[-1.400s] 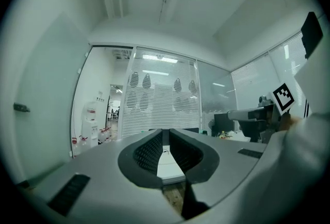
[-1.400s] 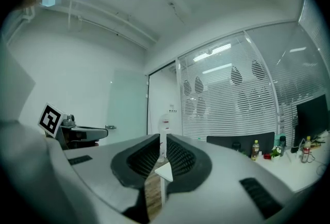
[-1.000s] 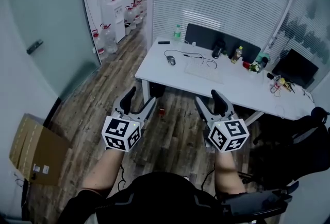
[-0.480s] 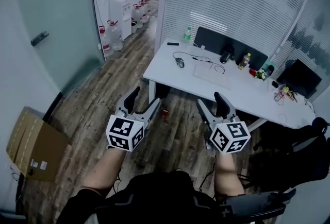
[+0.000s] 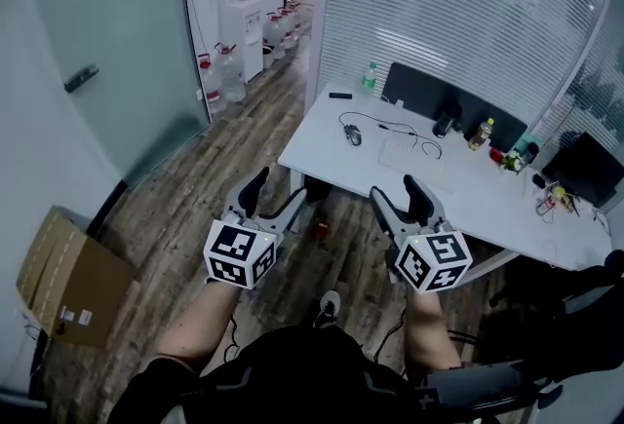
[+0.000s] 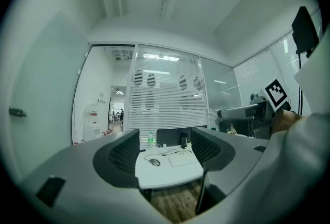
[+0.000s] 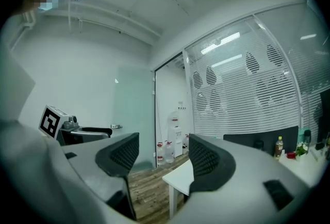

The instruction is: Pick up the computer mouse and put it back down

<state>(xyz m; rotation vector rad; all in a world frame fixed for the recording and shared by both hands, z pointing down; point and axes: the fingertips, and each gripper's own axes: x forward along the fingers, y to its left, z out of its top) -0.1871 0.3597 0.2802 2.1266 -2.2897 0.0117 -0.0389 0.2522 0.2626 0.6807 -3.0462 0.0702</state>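
Observation:
A small dark computer mouse (image 5: 353, 134) with a black cable lies on the near left part of a white desk (image 5: 322, 151), next to a white keyboard (image 5: 409, 157). In the left gripper view the mouse (image 6: 153, 162) shows far off between the jaws. My left gripper (image 5: 276, 193) and right gripper (image 5: 396, 195) are held level over the wooden floor, well short of the desk. Both are open with nothing between their jaws.
A green bottle (image 5: 369, 76), a dark monitor (image 5: 419, 91), drink bottles and small items stand along the desk's back. Several water jugs and a dispenser (image 5: 240, 30) line the left wall. A cardboard box (image 5: 58, 281) sits at the lower left. A black chair (image 5: 575, 305) is at right.
Both grippers and the head camera have moved forward toward the desk; the desk and mouse have slid right and down a little in the head view. Jaws look unchanged.

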